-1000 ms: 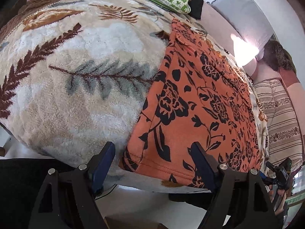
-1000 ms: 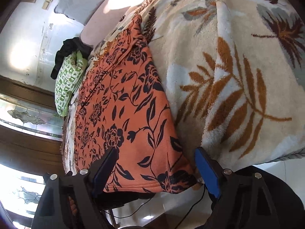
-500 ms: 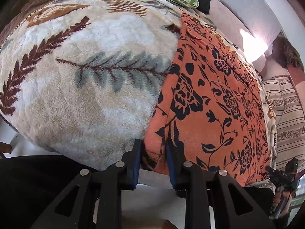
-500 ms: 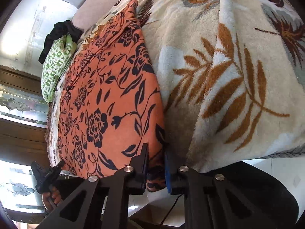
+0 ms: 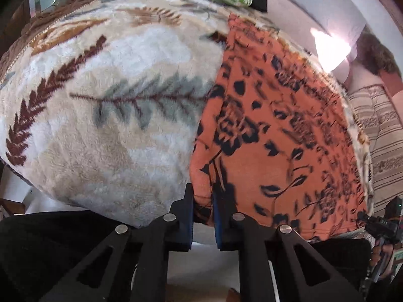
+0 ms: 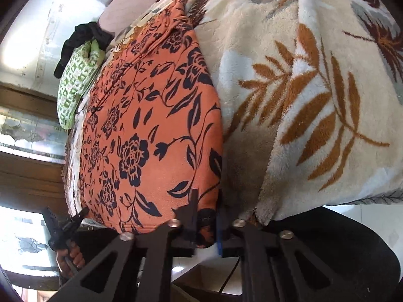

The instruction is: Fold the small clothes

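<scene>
Blue-padded jaws of the left gripper (image 5: 203, 202) have just been closing and now pinch the near left corner of the orange floral garment (image 5: 272, 130), the hem bunched between the pads where it droops over the near edge of the bed. In the right wrist view, the right gripper (image 6: 206, 222) has likewise just been closing and clamps the garment's near right corner, a fold of orange and black cloth squeezed tight between its black fingers (image 6: 192, 216). The garment (image 6: 151, 125) lies spread flat in a long strip from the near edge of the bed toward its far end, its black roses and vines facing up. Under it and on both sides is a fluffy cream blanket (image 5: 105, 115) printed with brown, rust and grey fern leaves, which covers the bed and hangs over the near edge. At the far end of the bed, just beyond the garment's top, sits a green and white patterned cloth (image 6: 75, 85) with a black cloth (image 6: 83, 37) beside it. From the left wrist camera the other gripper shows at the lower right, held in a hand (image 5: 380, 256); from the right wrist camera a hand (image 6: 71, 254) shows at the lower left with its gripper. A striped cloth (image 5: 377, 136) lies off the bed's right side in the left view.
</scene>
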{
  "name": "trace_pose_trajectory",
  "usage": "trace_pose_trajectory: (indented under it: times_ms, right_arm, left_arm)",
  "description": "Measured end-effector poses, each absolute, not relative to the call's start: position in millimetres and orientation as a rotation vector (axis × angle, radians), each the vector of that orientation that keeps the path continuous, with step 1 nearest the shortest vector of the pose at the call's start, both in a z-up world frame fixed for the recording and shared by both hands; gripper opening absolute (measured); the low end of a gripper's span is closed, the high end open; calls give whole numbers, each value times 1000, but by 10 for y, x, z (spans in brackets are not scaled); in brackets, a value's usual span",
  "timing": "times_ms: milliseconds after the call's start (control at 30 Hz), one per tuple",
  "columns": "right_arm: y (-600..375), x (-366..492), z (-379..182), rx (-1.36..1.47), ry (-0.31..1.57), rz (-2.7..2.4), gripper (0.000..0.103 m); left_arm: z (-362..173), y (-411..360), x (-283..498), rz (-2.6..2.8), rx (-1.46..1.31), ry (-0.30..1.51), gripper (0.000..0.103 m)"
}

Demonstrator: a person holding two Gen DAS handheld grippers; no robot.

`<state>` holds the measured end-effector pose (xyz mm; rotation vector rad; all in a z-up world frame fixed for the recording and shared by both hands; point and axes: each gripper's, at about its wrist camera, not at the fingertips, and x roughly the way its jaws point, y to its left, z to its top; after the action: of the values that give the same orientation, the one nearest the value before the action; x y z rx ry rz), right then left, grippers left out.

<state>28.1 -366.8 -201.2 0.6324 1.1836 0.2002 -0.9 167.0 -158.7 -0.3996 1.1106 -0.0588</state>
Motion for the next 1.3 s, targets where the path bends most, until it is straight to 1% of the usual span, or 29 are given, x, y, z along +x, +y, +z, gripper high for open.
trace_pose_trajectory:
  times_ms: [100,167,300,367,467,567,700,800,833,900,933,967,1000,1033,1067,1133,1167,1200,1233,1300]
  right_arm:
    - [-3722,274,-1812,705,1109,260,7]
    - [-3750,305,-1688,737,1061,292,7]
    - [-3803,420,-1839,815,1072,297,7]
    - [-3829,434,-1901,865,1073,311,7]
    - [-3843,523,-1774,889,1046,349,7]
    - [-3857,799,-1449,895,962,413,7]
    - [-3921,1476,-902,870,825,468,7]
    - [-4040,2160,-624,883,736,449,7]
    - [-4082,2411,-598,890,720,427,7]
    - [-4122,2944,-702,917,734,400,10]
    - [-4140,3164,-808,920,739,372,11]
    - [-4155,3371,-961,912,747,321,23]
    - [-4174,3516,-1108,905,771,277,36]
    - [-4183,3614,-1265,895,809,218,87]
    - [-4207,3615,-1389,901,817,160,99]
    - [-4285,3490,-1510,932,806,194,99]
    - [-4274,3377,-1502,889,810,184,99]
    - [-4249,3253,-1463,823,815,175,99]
    - [-4208,3139,-1434,762,828,189,99]
    - [-4098,2976,-1467,665,903,245,99]
  left_arm:
    - [-1246,1685,-23,-94,-421,1011,13]
    - [-1125,1673,13,-98,-413,980,13]
    - [-1385,1684,123,-77,-442,1090,13]
    - [-1365,1657,101,-72,-409,1093,13]
    - [-1083,1617,217,-113,-395,1040,13]
    - [-743,1597,490,-163,-396,971,13]
    - [-267,1582,1207,-222,-376,871,13]
    - [-92,1602,1895,-217,-357,810,13]
    - [-105,1611,2159,-202,-344,802,14]
    - [-282,1651,2677,-152,-363,806,15]
    - [-417,1637,2933,-130,-349,793,20]
    - [-567,1632,3153,-110,-322,791,26]
    - [-768,1604,3406,-41,-266,827,36]
    - [-976,1598,3591,52,-225,887,36]
    - [-1108,1633,3657,84,-233,926,36]
    - [-1216,1712,3566,64,-273,921,37]
    - [-1206,1731,3468,56,-263,904,41]
    - [-1171,1746,3329,35,-244,884,51]
    - [-1134,1753,3193,11,-233,861,65]
    - [-1102,1768,2904,-22,-213,837,75]
